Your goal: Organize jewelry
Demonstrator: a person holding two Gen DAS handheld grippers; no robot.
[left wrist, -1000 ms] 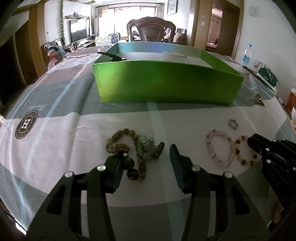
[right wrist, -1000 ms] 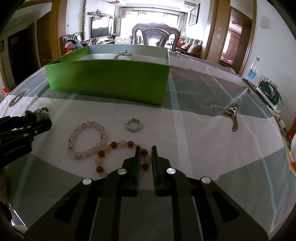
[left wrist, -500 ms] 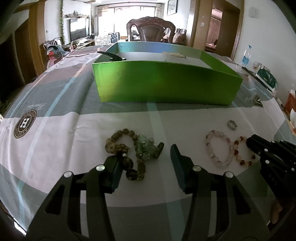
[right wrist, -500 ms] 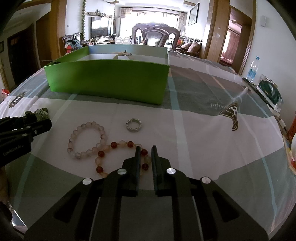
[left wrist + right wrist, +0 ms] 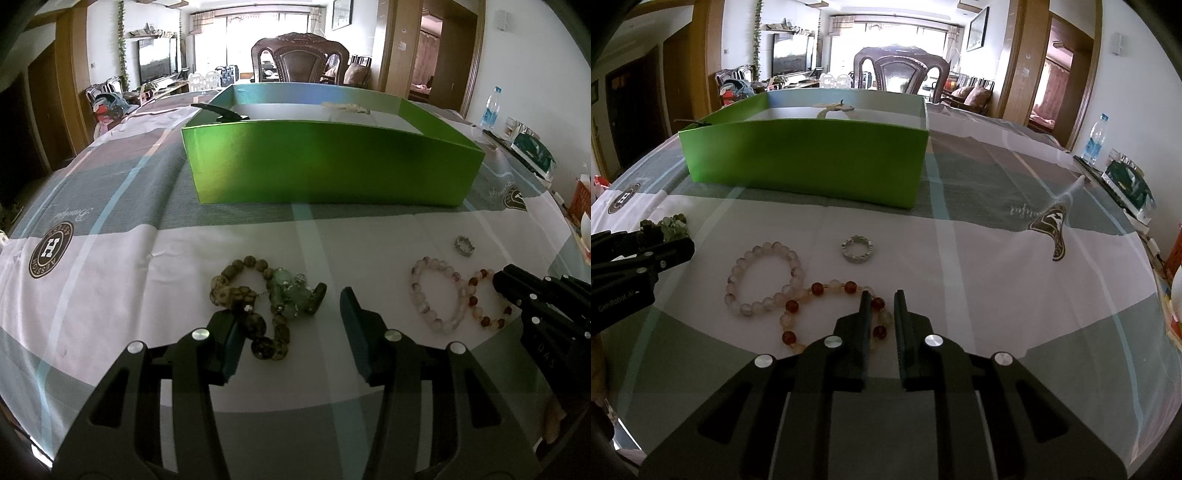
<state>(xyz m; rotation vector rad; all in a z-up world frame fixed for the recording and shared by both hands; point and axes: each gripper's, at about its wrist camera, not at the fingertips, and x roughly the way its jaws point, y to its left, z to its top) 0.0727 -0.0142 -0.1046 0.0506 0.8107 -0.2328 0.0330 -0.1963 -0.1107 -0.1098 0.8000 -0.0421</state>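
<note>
While half-open left jaws close around olive beads (image 5: 236, 291), right jaws pinching glossy bracelet (image 5: 817, 288).

We cannot see the floor of the green box (image 5: 325, 166) behind its near wall; our right gripper (image 5: 881, 299) covers part of the red-beaded bracelet (image 5: 816, 290).

The box (image 5: 328, 170) is glossy bright green outside and white inside. The tablecloth (image 5: 997, 280) is checked in white, grey-green and pale blue stripes, with brown round emblems. One bracelet (image 5: 255, 306) has mottled olive-brown and pale green beads, another (image 5: 762, 278) milky pink-white ones, a third (image 5: 820, 306) red and cream; the ring (image 5: 857, 249) is silver.
</note>
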